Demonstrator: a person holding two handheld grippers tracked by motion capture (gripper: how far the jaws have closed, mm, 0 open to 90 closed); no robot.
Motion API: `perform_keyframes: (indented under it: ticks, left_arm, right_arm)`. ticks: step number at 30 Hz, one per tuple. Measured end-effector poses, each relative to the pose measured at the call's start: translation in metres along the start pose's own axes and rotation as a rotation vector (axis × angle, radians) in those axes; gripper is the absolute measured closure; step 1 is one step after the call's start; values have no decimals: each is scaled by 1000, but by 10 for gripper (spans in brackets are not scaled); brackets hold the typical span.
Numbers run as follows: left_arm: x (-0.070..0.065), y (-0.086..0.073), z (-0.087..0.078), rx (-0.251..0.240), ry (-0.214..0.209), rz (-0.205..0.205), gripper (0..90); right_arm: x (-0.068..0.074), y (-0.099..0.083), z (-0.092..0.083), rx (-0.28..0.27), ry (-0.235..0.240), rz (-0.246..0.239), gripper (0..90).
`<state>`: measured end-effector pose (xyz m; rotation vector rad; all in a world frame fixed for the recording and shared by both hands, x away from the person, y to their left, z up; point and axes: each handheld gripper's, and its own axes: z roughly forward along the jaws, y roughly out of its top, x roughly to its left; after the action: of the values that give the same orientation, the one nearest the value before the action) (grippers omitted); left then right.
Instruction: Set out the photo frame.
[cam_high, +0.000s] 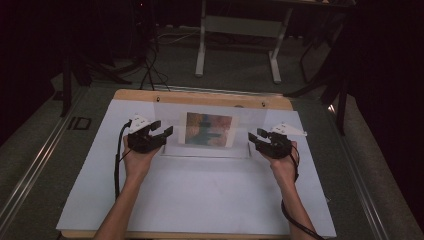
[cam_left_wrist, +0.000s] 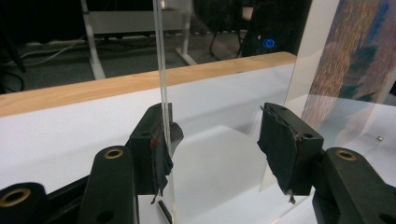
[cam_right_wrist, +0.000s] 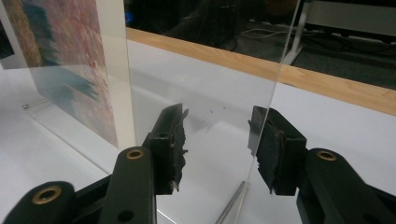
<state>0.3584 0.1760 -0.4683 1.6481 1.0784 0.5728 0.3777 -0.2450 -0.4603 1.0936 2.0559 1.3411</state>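
Two grippers are held at either end of a clear plastic picture stand (cam_high: 207, 131) that is set upright on a white board (cam_high: 200, 195), near the board's far wooden edge (cam_high: 200, 98). A colourful picture (cam_high: 208, 129) is carried in the middle of the stand. The left gripper (cam_high: 161, 129) is held at the stand's left end; in the left gripper view its jaws are spread wide, the stand's clear edge (cam_left_wrist: 162, 93) lies just beside the left pad (cam_left_wrist: 161, 154), and whether they touch cannot be told, while the other pad (cam_left_wrist: 279, 149) is kept well apart from it. The right gripper (cam_high: 256, 136) is held at the stand's right end; in the right gripper view its jaws are also spread wide, with the clear edge (cam_right_wrist: 275, 84) between the pads (cam_right_wrist: 175, 144) and nothing clamped.
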Motion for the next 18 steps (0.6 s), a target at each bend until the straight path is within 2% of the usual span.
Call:
perform_keyframes:
  ticks: [11, 18]
  left_arm:
    - [-8, -1, -8, 15, -1, 3, 444]
    - [-11, -3, -16, 22, -4, -1, 443]
  right_arm:
    - [3, -5, -9, 9, 6, 10, 549]
    - [9, -7, -16, 9, 12, -2, 553]
